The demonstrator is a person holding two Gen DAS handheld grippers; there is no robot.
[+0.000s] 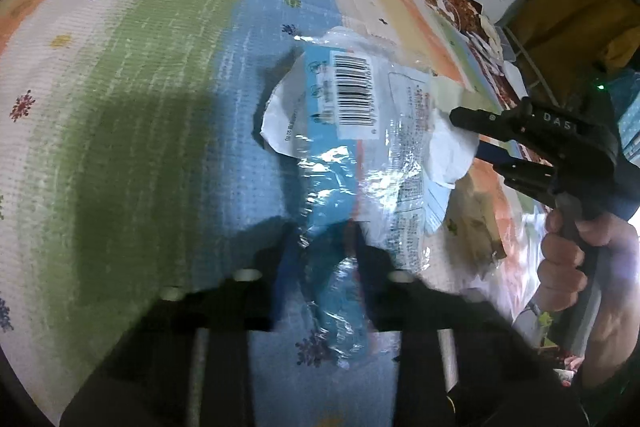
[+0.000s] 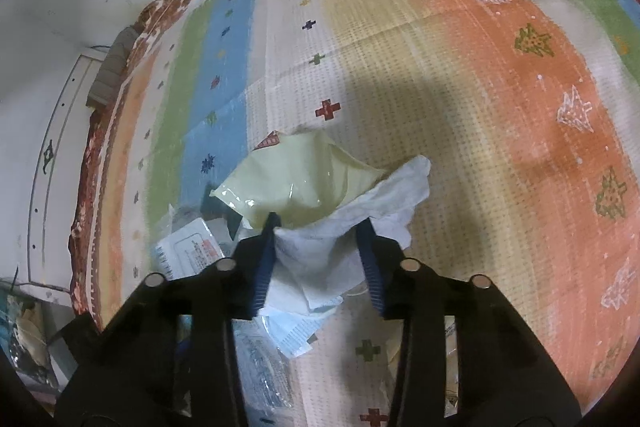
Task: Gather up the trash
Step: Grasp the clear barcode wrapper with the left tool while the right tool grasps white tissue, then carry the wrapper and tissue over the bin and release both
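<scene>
Wrapper (image 1: 352, 131), blue w/ barcode, hangs over the rug (image 1: 120, 107), pinched at its near end in the left tongs (image 1: 320, 247); long axis runs away from them. Right tongs (image 2: 320, 231) gape around a tissue (image 2: 352, 223) beside a pale pouch (image 2: 296, 183), just right of it.

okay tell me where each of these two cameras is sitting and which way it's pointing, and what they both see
Left wrist: sits on the left gripper, looking down its fingers at the blue wrapper it pinches over the striped mat; the right gripper and right hand show.
Right wrist: sits on the right gripper, looking down at the white tissue between its open fingers, with a pale yellow packet beyond.
Shared: the mat and the tissue.
</scene>
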